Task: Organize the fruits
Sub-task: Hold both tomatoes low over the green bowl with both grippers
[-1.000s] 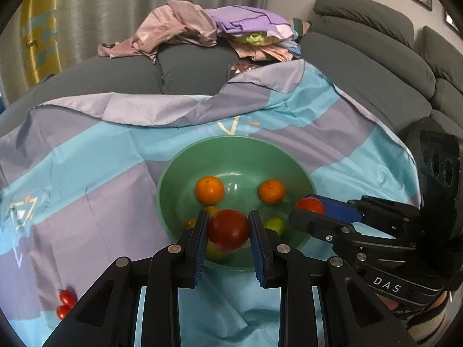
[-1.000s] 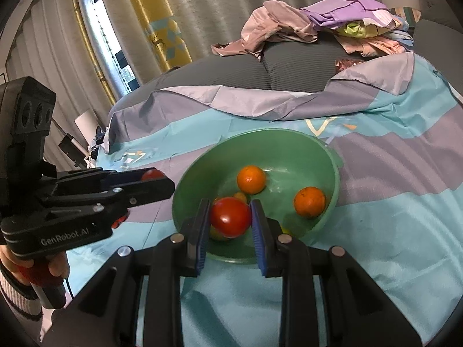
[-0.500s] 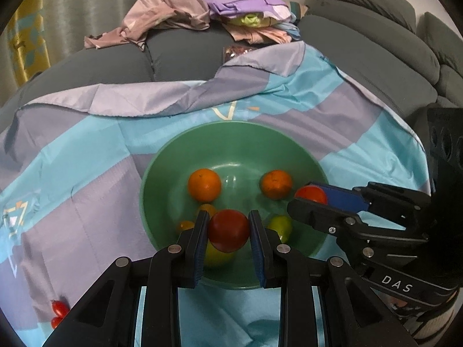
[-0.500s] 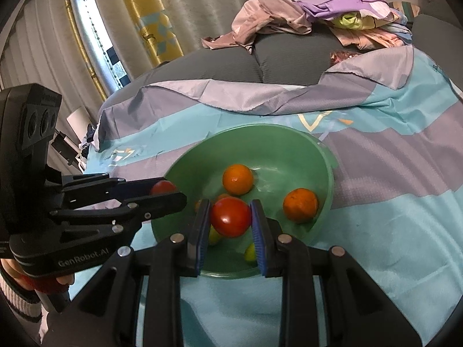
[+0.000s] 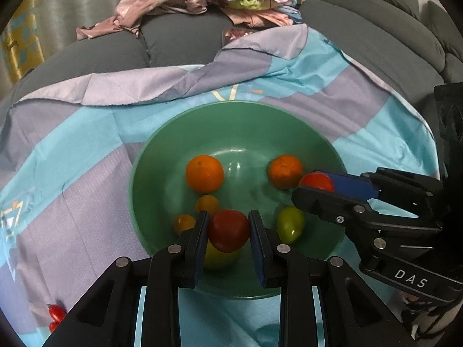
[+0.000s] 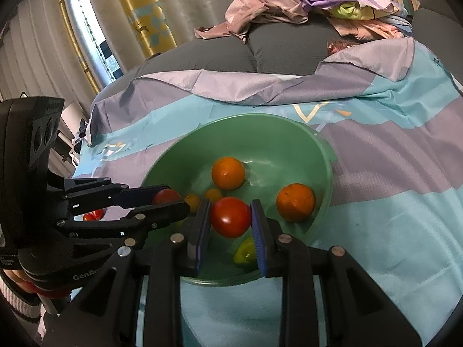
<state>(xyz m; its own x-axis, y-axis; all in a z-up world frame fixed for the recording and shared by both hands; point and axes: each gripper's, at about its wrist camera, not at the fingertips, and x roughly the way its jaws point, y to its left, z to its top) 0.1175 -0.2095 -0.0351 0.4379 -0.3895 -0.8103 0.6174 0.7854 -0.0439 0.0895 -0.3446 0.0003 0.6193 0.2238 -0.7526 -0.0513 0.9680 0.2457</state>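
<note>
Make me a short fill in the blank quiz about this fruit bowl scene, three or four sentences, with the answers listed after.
1. Each hand-held gripper, left and right, is shut on a red ____.
2. The two oranges lie inside a bowl coloured ____.
3. The number of oranges in the bowl is ____.
4. The pile of clothes lies on the grey ____.

Answers: tomato; green; two; sofa

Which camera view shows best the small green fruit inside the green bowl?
The left wrist view. There the green fruit lies in full sight on the floor of the green bowl, beside the left gripper. In the right wrist view the right gripper covers part of it, so only a piece shows.
</note>
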